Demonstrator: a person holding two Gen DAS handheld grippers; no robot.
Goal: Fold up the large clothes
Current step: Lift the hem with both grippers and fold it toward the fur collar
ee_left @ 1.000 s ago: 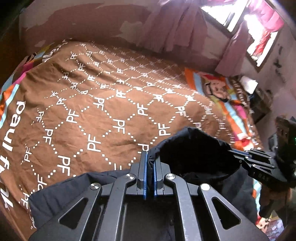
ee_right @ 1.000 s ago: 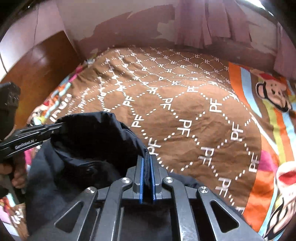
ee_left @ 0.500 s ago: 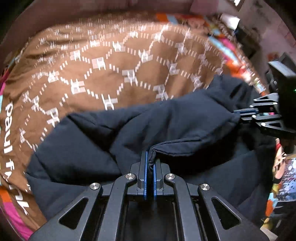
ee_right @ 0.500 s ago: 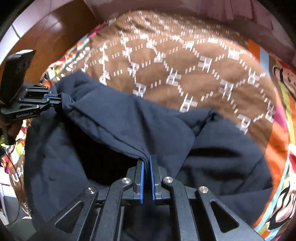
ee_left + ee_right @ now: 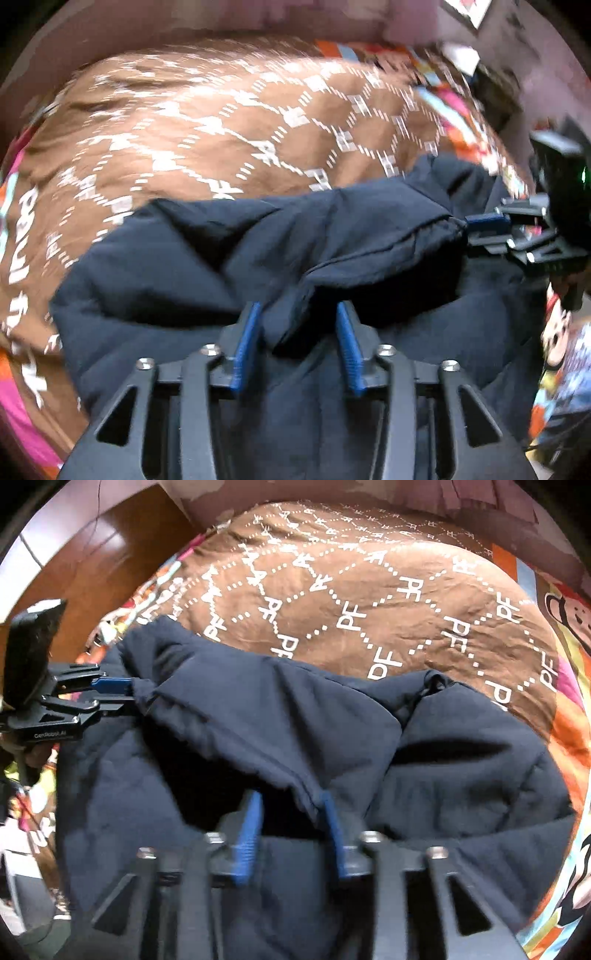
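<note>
Hovering: both hand-held grippers (jaws parted) over jacket (image 5: 192, 273).

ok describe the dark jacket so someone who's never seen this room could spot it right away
Start with the bed, covered by a brown blanket printed with white dotted diamonds and PF letters. On its near edge lies a bulky navy jacket, folded over on itself, with the left gripper and right gripper open at its hem. It is the only plain, dark thing among bright patterned fabrics.

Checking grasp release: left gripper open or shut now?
Open. The left gripper has its blue pads apart, with the dark jacket hem loose between them.
</note>
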